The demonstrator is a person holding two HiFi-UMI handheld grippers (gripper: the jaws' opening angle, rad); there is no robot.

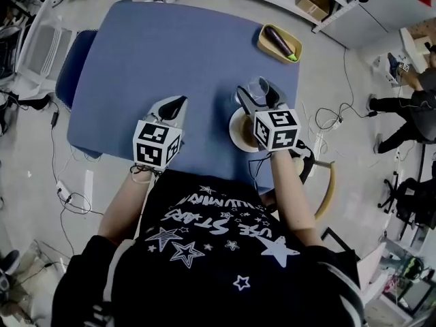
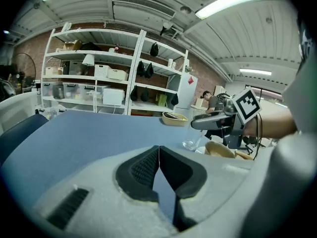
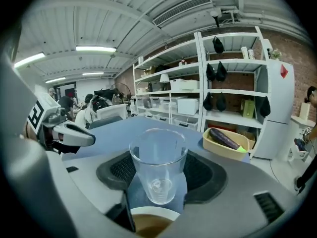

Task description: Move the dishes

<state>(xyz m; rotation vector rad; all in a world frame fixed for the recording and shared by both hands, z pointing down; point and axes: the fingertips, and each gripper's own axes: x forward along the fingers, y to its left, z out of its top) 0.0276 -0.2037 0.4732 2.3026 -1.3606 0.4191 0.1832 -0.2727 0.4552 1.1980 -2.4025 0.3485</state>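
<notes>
The right tool (image 3: 161,170) had its jaws closed on a clear glass (image 3: 158,148), with the ribbed pads pressed to its wall on either side just under the rim. The left tool (image 2: 158,155) hung empty with its jaws together, well apart from the glass, over bare blue counter (image 1: 170,53).

The glass stood near the counter's right edge, just beyond a tan dish (image 1: 238,131) with a pale rim. A yellow tray (image 1: 263,43) holding an aubergine (image 1: 281,39) sat farther off at the corner.

I took the glass for light, rigid, slick and breakable. A gentle squeeze across the upper wall looked right, with the glass kept upright.

From where I stood I could not tell whether its base was on the counter or just off it. The dish was mostly hidden under the right tool, so whether it was a plate or a shallow bowl I could not say.
</notes>
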